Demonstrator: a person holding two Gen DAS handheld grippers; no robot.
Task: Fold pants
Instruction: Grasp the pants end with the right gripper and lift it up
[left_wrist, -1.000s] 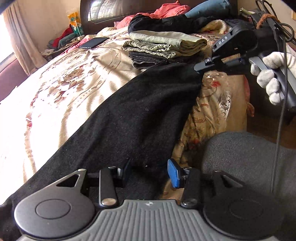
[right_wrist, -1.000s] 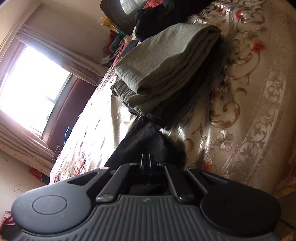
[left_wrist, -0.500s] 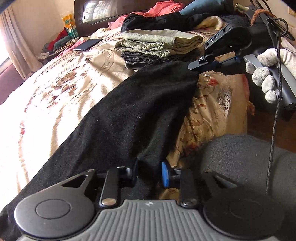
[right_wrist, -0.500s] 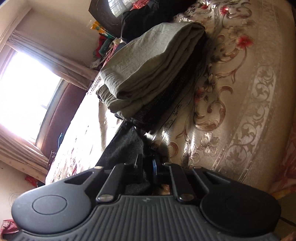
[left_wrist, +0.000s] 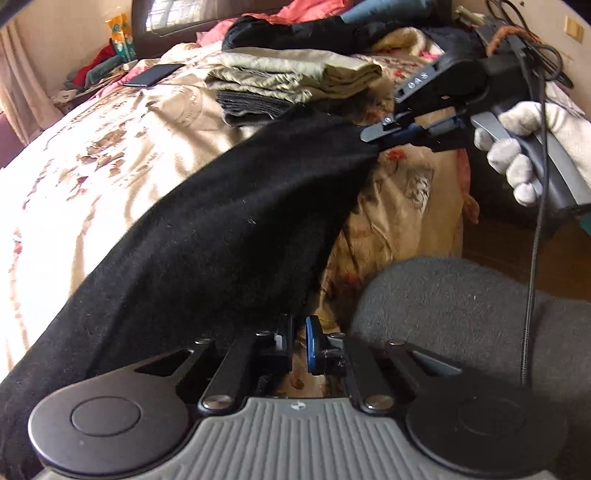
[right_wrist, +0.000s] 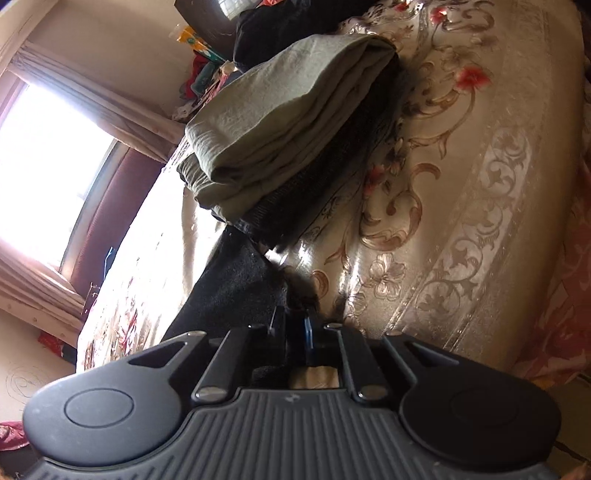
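Black pants (left_wrist: 221, 229) lie stretched along the near edge of the bed. My left gripper (left_wrist: 298, 341) has its jaws nearly closed on the pants' near edge. My right gripper (left_wrist: 373, 134) shows in the left wrist view, held by a white-gloved hand, and is shut on the pants' far end. In the right wrist view the right gripper (right_wrist: 293, 328) pinches the black cloth (right_wrist: 229, 288) between its fingers, just in front of the folded stack.
A stack of folded olive and dark clothes (left_wrist: 295, 81) (right_wrist: 288, 133) sits on the floral bedspread (left_wrist: 92, 155) behind the pants. A phone (left_wrist: 153, 75) and piled clothes (left_wrist: 314, 26) lie near the headboard. A grey cushion (left_wrist: 461, 314) is at lower right.
My left gripper's jaws have closed from wide open onto the pants' near edge. My right gripper stays shut on the far end and has lifted it slightly.
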